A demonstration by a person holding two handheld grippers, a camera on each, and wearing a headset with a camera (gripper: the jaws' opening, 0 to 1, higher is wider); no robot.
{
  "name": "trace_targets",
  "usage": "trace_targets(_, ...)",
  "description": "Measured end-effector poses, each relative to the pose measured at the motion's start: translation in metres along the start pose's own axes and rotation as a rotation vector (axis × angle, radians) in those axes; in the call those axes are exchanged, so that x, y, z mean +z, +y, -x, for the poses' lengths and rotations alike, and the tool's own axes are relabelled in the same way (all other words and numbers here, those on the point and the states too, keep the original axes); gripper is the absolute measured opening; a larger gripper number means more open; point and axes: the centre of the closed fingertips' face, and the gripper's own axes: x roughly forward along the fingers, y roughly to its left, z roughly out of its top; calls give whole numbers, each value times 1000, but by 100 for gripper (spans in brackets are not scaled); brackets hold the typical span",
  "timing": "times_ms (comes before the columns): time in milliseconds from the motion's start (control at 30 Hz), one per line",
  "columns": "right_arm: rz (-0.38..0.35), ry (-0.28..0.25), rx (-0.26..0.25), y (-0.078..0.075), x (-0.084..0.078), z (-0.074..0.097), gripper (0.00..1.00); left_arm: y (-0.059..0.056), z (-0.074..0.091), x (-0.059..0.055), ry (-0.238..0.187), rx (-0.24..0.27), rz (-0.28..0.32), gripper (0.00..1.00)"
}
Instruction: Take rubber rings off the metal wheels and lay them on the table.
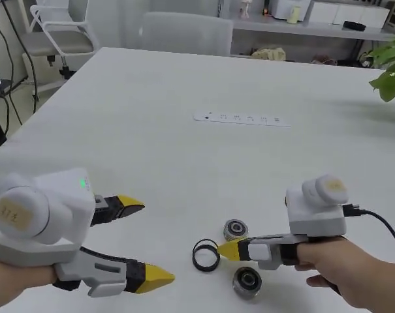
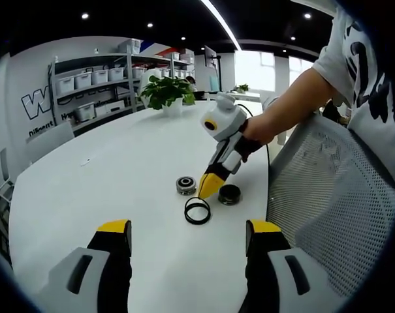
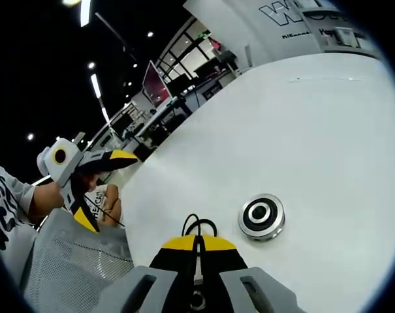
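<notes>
A loose black rubber ring point(image 1: 205, 255) lies flat on the white table point(image 1: 184, 150). My right gripper point(image 1: 226, 250) is shut, its yellow tips pinching the ring's right rim; in its own view the ring point(image 3: 198, 225) loops out just past the tips point(image 3: 197, 244). Two metal wheels flank that gripper, one beyond it point(image 1: 236, 229) and one nearer me point(image 1: 247, 282). The far wheel point(image 3: 261, 216) carries a dark outer band. My left gripper point(image 1: 145, 240) hovers open and empty at the lower left, well short of the ring point(image 2: 197, 211), and looks toward the right gripper point(image 2: 207, 189).
A white power strip point(image 1: 243, 119) lies mid-table. A green plant point(image 1: 390, 72) stands at the right edge. Chairs point(image 1: 184, 32) sit at the far side, with a mesh chair point(image 2: 328, 189) close behind the right hand.
</notes>
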Motion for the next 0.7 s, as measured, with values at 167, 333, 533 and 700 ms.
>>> trace_targets(167,-3,6,-3,-2,-2,-1,0,0,1,-1,0,3,5,69)
trace_targets(333,-5,10,-6,-3,-3,-3,0,1,1,-4,3,5,7,69)
trace_targets(533,-9,11,-11,-5,-4,-4,0,0,1,-4,6,3,8,68)
trace_targets(700,-12,11,-19,-8,-4,-3,0,-1,0,-3,6,0,9,68)
